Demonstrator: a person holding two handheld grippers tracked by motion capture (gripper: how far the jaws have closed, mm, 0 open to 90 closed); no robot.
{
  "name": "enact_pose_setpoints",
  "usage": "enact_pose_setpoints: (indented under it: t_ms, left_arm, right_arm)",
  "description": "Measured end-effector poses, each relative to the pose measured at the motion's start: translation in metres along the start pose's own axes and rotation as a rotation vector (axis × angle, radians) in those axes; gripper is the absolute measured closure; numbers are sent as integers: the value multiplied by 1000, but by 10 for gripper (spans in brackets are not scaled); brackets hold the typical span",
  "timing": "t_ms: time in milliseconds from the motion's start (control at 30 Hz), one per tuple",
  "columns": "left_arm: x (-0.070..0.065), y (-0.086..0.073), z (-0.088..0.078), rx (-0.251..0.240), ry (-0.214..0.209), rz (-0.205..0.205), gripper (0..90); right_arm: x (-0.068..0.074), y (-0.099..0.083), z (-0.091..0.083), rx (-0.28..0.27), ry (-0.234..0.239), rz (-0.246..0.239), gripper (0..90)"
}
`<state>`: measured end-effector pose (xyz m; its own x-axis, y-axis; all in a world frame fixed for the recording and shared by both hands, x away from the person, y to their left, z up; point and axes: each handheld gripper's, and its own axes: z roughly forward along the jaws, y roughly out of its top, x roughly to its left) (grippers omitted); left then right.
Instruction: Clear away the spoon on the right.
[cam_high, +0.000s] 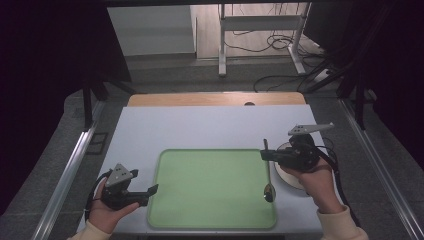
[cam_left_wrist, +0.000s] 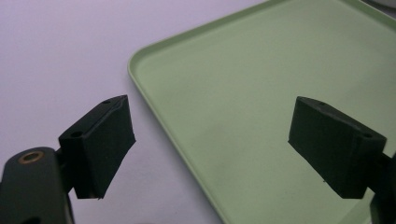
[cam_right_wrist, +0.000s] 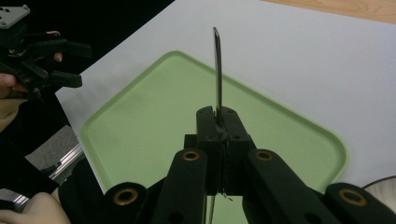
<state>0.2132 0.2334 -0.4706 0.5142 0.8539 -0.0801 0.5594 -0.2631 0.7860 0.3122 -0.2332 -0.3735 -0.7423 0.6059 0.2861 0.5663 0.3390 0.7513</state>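
You have the spoon (cam_high: 269, 172) in your right gripper (cam_high: 266, 155), jaws clamped flat on the handle; the right gripper view shows the handle (cam_right_wrist: 218, 70) rising straight out of the closed pads at 12 o'clock. So the pick-up looks done. What seems to be left is the carry and the set-down, most likely onto the green tray (cam_high: 170, 210), which is bare right now.

From the high view, the spoon hangs along the tray's right edge, at about 3 o'clock from the tray's middle. Its bowl points back toward you at 6 o'clock and its handle tip points away at 12. The jaws grip near the upper part of the handle, so most of the spoon's length trails below the gripper. Whether the bowl touches the tray rim or hovers just above it, I cannot tell. The white plate (cam_high: 300, 182) sits just beyond the spoon at 3 o'clock, partly under your right hand.

Your left gripper (cam_high: 150, 192) is idle, jaws spread wide with nothing between them. It sits at the tray's near-left corner, about 8 o'clock from the tray's middle. In the left gripper view, one pad (cam_left_wrist: 100, 144) is over the table (cam_left_wrist: 56, 56) and the other over the tray, well apart from the spoon.
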Motion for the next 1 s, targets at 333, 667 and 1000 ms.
enact_pose_setpoints:
  t_ms: [333,667,1000]
  left_arm:
    - [0,0,0,1,0,0,138]
    - [0,0,1,3,-1,0,138]
    - [0,0,0,2,-1,0,138]
  right_arm:
    - [3,-2,10,21,4,6,885]
    - [7,-6,25,60,5,19,884]
    - [9,-11,43,85,-6,44,884]
